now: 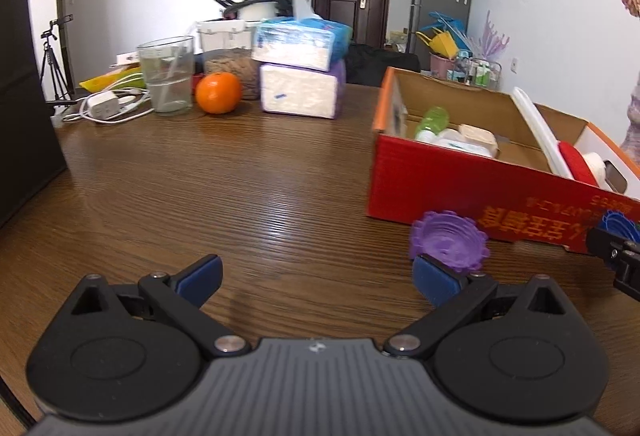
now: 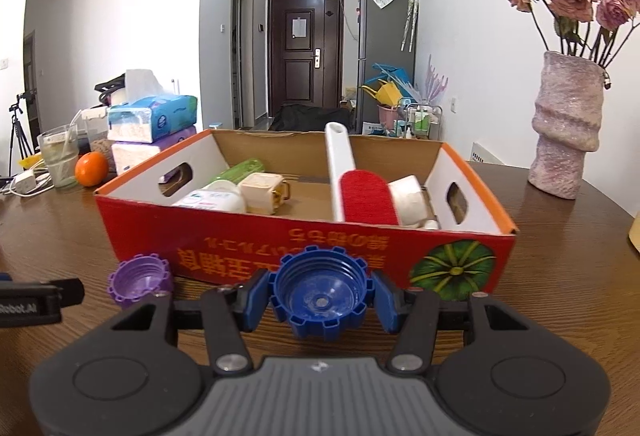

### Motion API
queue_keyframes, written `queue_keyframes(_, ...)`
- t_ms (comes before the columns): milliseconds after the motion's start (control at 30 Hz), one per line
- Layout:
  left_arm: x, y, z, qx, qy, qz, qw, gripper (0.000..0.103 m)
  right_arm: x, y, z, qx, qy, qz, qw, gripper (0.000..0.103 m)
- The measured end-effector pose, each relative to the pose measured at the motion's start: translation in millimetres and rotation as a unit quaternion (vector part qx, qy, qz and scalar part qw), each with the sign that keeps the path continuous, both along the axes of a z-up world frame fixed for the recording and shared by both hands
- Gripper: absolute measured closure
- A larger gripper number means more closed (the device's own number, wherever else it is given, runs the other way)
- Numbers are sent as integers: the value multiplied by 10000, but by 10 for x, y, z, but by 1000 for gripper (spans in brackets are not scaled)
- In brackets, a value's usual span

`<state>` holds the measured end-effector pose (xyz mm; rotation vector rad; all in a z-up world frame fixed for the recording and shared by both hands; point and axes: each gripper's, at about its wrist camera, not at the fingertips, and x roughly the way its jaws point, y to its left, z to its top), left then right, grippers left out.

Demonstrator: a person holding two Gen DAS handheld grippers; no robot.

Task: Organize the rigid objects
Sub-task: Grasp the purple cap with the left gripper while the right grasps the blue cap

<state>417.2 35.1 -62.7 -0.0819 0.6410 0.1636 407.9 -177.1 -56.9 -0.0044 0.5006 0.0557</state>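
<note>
Two toothed plastic caps sit on a wooden table (image 1: 248, 172) before one red cardboard box (image 2: 280, 248): a purple cap (image 1: 449, 239) lying open side up by the box's front wall, and a blue cap (image 2: 322, 294), threaded inside with a notched rim, clamped between the pads of the right gripper (image 2: 320, 298), held level and low at the box front. The left gripper (image 1: 318, 278) hovers over the tabletop, fingers spread wide, its right pad just beside the purple cap

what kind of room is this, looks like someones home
Most likely a lived-in flat's dining area: a wooden table carries tissue packs and a vase of dried roses, with a fridge beside the front door.
</note>
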Motion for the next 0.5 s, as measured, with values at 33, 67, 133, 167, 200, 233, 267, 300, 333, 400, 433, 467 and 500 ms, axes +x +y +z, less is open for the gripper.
queue_keyframes(33,12,-53,-5,0,4,-39,10000,0,-1,-32,6,11,-9,-11,10000,50)
queue_keyframes(67,27,-106,-10,4,11,-75,10000,0,-5,-70,11,23,-19,-18,10000,50)
queue_keyframes(133,61,-222,-18,23,29,-142,9999,0,-12,-148,21,42,-38,-35,10000,50)
queue_keyframes(167,79,-282,-25,39,41,-176,9998,0,-11,-182,23,45,-44,-41,10000,50)
queue_keyframes(200,100,-335,-32,56,52,-203,9998,0,-11,-220,25,47,-50,-49,10000,50)
queue_keyframes(233,118,-384,-38,71,62,-223,9997,0,-11,-255,26,47,-56,-57,10000,50)
queue_keyframes(267,142,-427,-46,87,71,-233,9997,0,-12,-291,26,48,-61,-63,10000,50)
queue_keyframes(300,158,-474,-53,108,82,-228,9996,0,-13,-327,28,48,-66,-70,9999,50)
queue_keyframes(333,184,-510,-60,129,94,-211,9997,0,-11,-363,30,48,-71,-79,9999,50)
queue_keyframes(400,242,-572,-75,161,131,-136,9997,0,-8,-433,31,55,-78,-95,9999,50)
queue_keyframes(433,275,-596,-86,165,158,-91,9997,0,-4,-460,31,61,-82,-106,9999,50)
queue_keyframes(467,310,-617,-94,147,187,-53,9997,0,-2,-489,33,70,-88,-112,9999,50)
queue_keyframes(500,349,-620,-108,130,223,-11,9997,0,-2,-523,36,78,-95,-118,9999,50)
